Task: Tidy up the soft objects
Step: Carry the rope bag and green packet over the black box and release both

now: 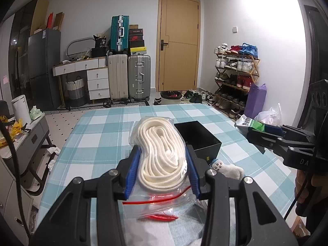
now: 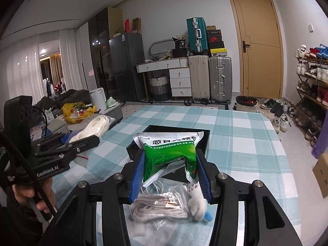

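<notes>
In the left wrist view my left gripper (image 1: 163, 150) is shut on a clear zip bag of coiled white rope (image 1: 160, 143), lifted above the checked tablecloth (image 1: 102, 135). Behind it stands an open black box (image 1: 197, 135), and a small white plush toy (image 1: 225, 169) lies beside it. In the right wrist view my right gripper (image 2: 170, 155) is shut on a green and silver pouch (image 2: 170, 149), held over the black box (image 2: 205, 143). Below it lie a bag of white cable (image 2: 160, 205) and the plush toy (image 2: 197, 204). Each view shows the other gripper at its edge, still holding its load.
The table (image 2: 235, 127) has its far edge toward a tan door (image 1: 177, 41). Suitcases (image 1: 129, 75) and white drawers (image 1: 97, 82) stand against the back wall. A shoe rack (image 1: 235, 78) and purple bag (image 1: 255, 100) are at the right, a cluttered low side table (image 1: 30, 131) at the left.
</notes>
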Motion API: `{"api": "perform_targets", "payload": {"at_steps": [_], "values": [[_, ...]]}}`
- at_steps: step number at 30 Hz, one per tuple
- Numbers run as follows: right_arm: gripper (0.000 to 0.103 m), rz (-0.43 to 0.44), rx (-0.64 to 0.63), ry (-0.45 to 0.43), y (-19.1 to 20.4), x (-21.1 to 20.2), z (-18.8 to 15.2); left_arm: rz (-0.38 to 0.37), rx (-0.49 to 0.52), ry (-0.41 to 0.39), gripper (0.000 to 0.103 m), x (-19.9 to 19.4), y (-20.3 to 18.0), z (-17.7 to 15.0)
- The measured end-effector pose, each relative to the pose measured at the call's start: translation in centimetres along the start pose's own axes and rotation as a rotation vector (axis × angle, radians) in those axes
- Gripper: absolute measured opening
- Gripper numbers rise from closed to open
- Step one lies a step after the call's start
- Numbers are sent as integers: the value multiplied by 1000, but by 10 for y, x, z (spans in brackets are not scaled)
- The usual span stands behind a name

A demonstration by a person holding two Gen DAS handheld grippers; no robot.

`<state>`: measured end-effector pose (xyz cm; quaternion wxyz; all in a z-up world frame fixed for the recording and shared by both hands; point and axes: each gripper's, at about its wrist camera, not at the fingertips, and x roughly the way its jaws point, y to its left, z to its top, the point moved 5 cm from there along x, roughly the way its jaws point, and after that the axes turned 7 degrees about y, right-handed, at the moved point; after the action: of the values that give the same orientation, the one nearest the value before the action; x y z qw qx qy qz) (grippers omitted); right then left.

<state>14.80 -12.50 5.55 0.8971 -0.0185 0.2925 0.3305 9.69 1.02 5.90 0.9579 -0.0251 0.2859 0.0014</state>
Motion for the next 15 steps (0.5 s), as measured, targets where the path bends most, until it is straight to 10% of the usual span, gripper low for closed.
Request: {"api": "perform_targets", "payload": {"at_steps": [15], "values": [[48,-11,8,16,-8,40,20,72,11,-6,42,35,-2,17]]}}
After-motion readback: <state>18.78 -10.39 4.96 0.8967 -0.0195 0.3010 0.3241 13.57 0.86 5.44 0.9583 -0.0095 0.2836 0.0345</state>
